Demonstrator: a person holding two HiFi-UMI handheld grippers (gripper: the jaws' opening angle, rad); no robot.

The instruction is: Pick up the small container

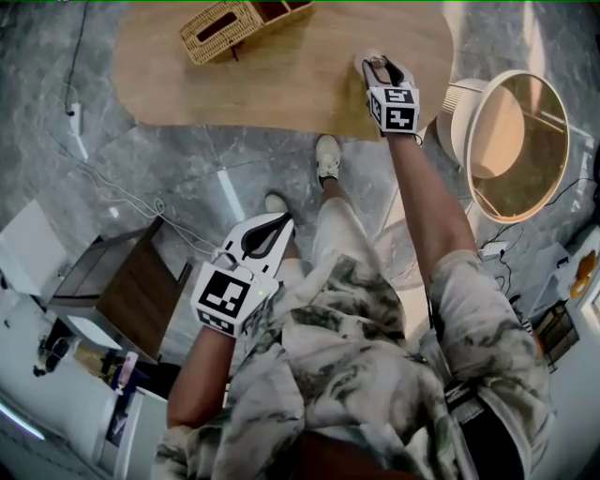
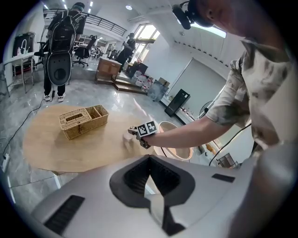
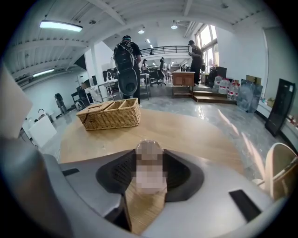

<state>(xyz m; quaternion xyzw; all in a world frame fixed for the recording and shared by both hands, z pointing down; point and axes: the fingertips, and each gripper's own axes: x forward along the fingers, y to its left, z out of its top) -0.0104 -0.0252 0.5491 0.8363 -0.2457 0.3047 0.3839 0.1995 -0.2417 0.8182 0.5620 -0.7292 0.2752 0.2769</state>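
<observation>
- Reaching far out with the right claw point(image 1: 379, 66), arm stretched across the near edge of the surface point(image 1: 281, 84) and angled downward.
- Pinching the small container point(image 3: 150, 148) there, with the dark pads snug on both its sides, by the look of it. Seemingly resting on the wood, so not lifted yet.
- Gripping it upright around the middle, probably to keep it level for a straight pull upward.
- Hanging back with the left claw point(image 1: 284, 221), low beside the person's thigh, tips pressed together on nothing. Kept there, presumably, to stay clear of a one-claw job.
- Working on pale wood, rounded in outline and bare apart from a wicker basket point(image 1: 225, 28) toward the far side, well apart from the container.
- Plenty of open wood around the container, so nothing to knock on the way up, at a guess.
- Standing over a glossy grey marble floor point(image 1: 187, 169), with cables point(image 1: 103, 178) trailing at the left and a dark wooden cabinet point(image 1: 131, 291) down by the left arm.
- Just past the right end of the surface, a round white-rimmed piece point(image 1: 518, 145); side table or tub, hard to say.
- Looking beyond the basket in the right gripper view: a big open hall, white ceiling, strip lights, a person with a backpack point(image 3: 126, 60), desks and chairs, and water bottles point(image 3: 230, 86) near tall windows.
</observation>
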